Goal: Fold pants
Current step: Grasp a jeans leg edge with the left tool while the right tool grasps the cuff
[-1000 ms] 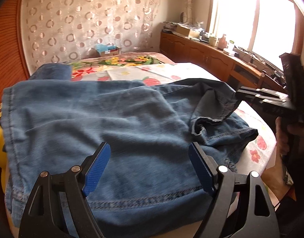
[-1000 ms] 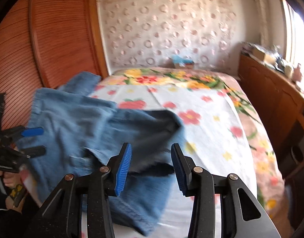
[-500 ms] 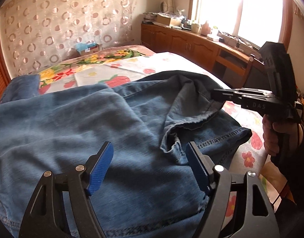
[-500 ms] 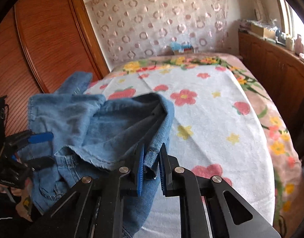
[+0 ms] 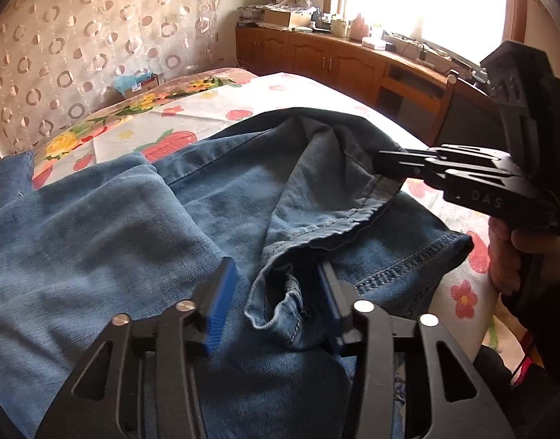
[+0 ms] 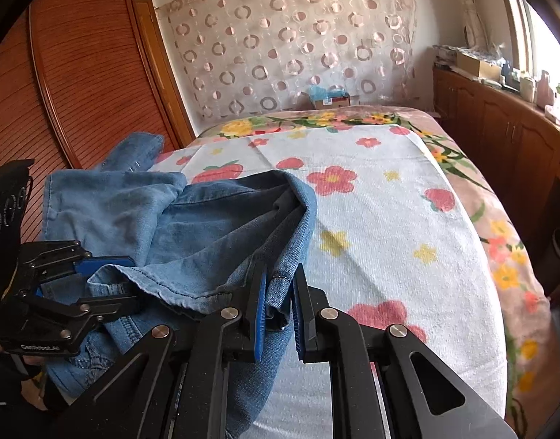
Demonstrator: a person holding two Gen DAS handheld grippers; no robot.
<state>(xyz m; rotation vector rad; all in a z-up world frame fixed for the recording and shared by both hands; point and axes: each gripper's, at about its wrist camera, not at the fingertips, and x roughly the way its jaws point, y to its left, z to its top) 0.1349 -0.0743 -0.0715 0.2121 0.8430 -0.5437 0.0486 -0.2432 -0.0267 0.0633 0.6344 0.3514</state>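
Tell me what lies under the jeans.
The jeans lie rumpled on a white flower-print towel, which is spread over a pink floral blanket on the bed. The towel shows only beside and beyond them; whatever sits directly beneath the denim is covered.

Both wrist views look closely down across the shared pants (image 5: 133,241).

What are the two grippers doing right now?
Left gripper: open, closing around a bunched fold of the jeans.
Right gripper: closed on the jeans' hem.
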